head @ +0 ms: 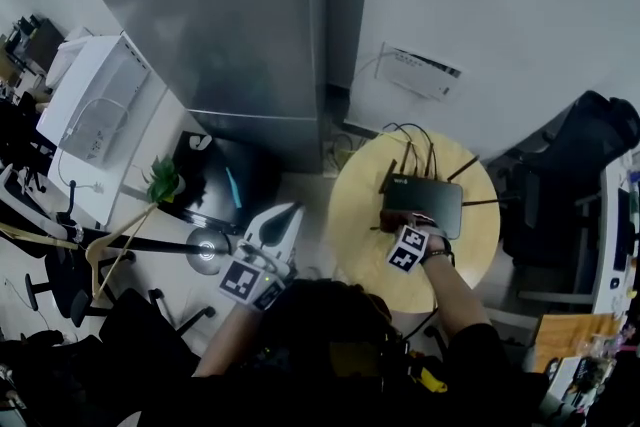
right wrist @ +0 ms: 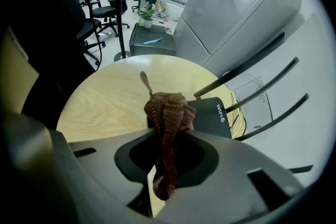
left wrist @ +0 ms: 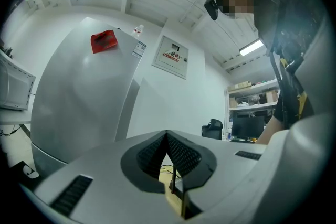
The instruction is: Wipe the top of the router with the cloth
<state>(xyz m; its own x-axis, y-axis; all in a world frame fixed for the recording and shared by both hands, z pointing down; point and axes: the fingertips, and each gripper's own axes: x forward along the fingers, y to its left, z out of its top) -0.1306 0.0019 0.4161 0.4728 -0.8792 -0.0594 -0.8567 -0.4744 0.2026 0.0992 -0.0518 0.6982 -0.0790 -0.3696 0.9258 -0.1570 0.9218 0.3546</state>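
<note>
**A:** Where is the router (head: 425, 203) now?

**B:** It lies flat on the round wooden table (head: 355, 215), on the far half. It is black, and its antennas (right wrist: 247, 68) stand out from the far side. Some cables (head: 415, 137) run from its back edge over the table rim.

**A:** And the cloth (right wrist: 168, 113)?

**B:** The right gripper (right wrist: 167, 131) has it. The jaws are closed on the cloth and pinch it in the middle. A brown-red knitted bunch stands out in front of the tips, and a tail of it hangs down behind them.

**A:** Does the cloth touch the router?

**B:** In the right gripper view the bunch covers the near corner of the router top, beside the white print "WIFI6". If it really presses on the surface, I cannot tell. In the head view the right gripper (head: 415, 233) is at the near edge of the router, over the table.

**A:** What does the left gripper (head: 292, 211) do?

**B:** It is off the table, to the left, above the floor. In the left gripper view its jaws (left wrist: 167, 134) are pressed together at the tips, with nothing between them. It points toward the grey refrigerator (left wrist: 79, 102), which has a red paper (left wrist: 103, 40) near the top.

**A:** What is near the table?

**B:** A low black cabinet (head: 225, 180) with a small green plant (head: 163, 180) beside it, left of the table.
</note>
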